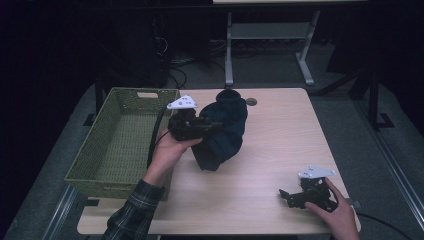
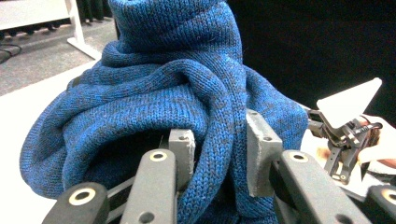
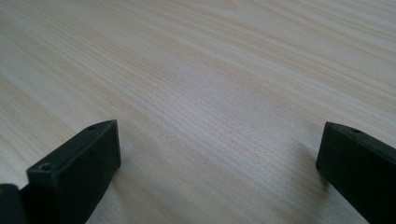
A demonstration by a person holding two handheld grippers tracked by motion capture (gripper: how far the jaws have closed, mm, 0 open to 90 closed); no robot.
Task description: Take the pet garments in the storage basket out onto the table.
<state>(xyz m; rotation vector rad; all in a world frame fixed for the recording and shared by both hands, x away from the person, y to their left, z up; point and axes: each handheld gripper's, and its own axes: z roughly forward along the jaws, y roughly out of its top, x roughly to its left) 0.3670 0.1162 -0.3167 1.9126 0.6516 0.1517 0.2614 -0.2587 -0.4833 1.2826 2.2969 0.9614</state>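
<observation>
A dark blue knitted garment (image 1: 224, 131) hangs bunched over the wooden table (image 1: 260, 170), just right of the basket. My left gripper (image 1: 212, 125) is shut on a thick fold of it; in the left gripper view the knit (image 2: 177, 93) is pinched between the two grey pads (image 2: 183, 149). My right gripper (image 1: 286, 196) rests low on the table at the front right, jaws wide apart. In the right gripper view its two black fingertips (image 3: 88, 158) frame bare wood (image 3: 210, 93) with nothing between them.
A green woven basket (image 1: 120, 145) stands at the table's left side, hanging over its edge. A small round hole (image 1: 251, 101) sits near the table's far edge. Another table's metal legs (image 1: 229, 55) stand beyond on the grey floor.
</observation>
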